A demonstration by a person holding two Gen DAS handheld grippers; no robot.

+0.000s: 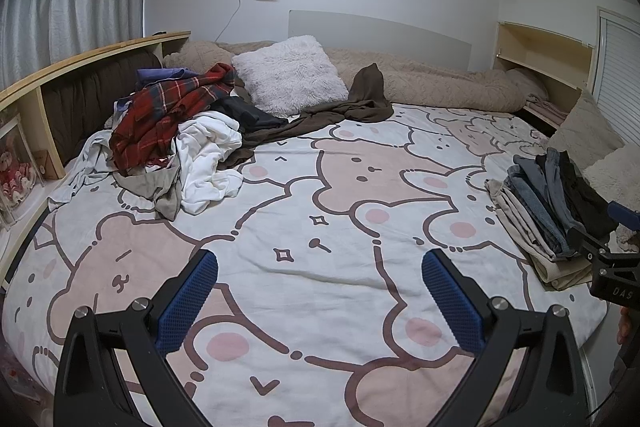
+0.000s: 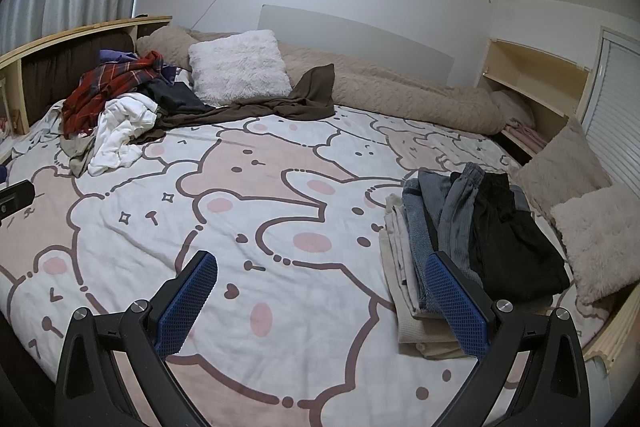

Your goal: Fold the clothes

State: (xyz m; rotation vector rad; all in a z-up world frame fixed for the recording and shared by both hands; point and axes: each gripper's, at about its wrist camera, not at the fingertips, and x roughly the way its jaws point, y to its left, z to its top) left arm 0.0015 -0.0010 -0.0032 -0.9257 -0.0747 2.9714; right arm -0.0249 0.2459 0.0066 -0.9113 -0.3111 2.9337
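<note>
Two grippers hover over the bed (image 1: 320, 163), both with jaws spread wide apart and nothing between them. In the left wrist view the left gripper (image 1: 320, 303) fills the lower middle of the frame above the bear-print sheet, and part of the right gripper shows at the right edge. A heap of unfolded clothes (image 1: 176, 147) lies in the upper left of that view, with a red plaid garment (image 1: 160, 111) on top, a white garment (image 1: 208, 163) at its front and a brown garment (image 1: 344, 107) trailing toward the centre, beside a fluffy white pillow (image 1: 288, 75). In the right wrist view the right gripper (image 2: 320, 303) sits low in the frame, and its right blue pad overlaps the near edge of a stack of folded clothes (image 2: 472, 239) at the right of the frame: beige, grey-blue and black pieces laid one on another. Whether the pad touches the stack cannot be told. Beige cushions (image 2: 592, 239) lie just beyond the stack at the right edge.
</note>
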